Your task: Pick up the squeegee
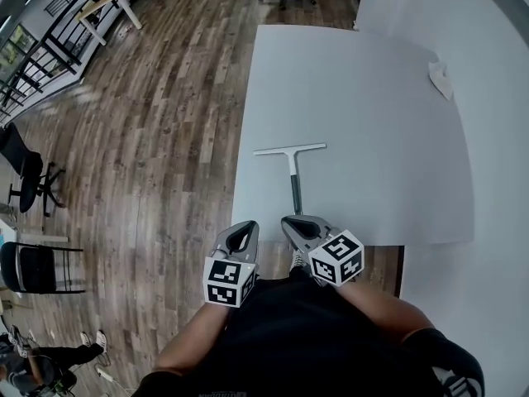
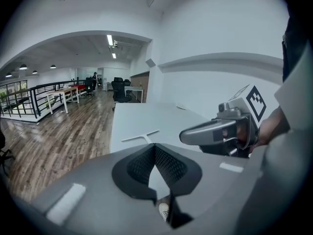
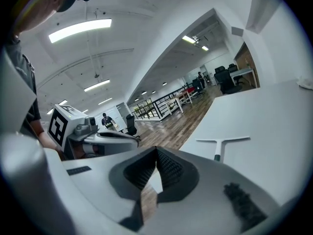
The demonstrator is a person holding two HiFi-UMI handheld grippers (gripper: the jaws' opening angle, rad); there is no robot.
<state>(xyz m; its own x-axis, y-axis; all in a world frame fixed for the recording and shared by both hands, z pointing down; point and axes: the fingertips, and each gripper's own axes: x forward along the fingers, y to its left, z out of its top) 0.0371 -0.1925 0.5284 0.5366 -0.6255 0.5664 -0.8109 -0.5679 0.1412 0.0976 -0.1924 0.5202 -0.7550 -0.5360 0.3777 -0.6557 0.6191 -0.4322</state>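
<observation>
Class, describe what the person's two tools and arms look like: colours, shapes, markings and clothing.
The left tool and right tool are grey, tapering shells with black ribbed pads. Each carries a white cube printed with black square markers. The person wears a black short-sleeved top.

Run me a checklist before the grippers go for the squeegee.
1. Squeegee lies flat on the table, handle toward the person: ok.
2. Right gripper jaws apart for the handle: not ok, shut and empty.
3. Left gripper jaws apart: not ok, shut and empty.
4. Way to the handle free: ok; the crumpled white wad lies at the far corner.
</observation>
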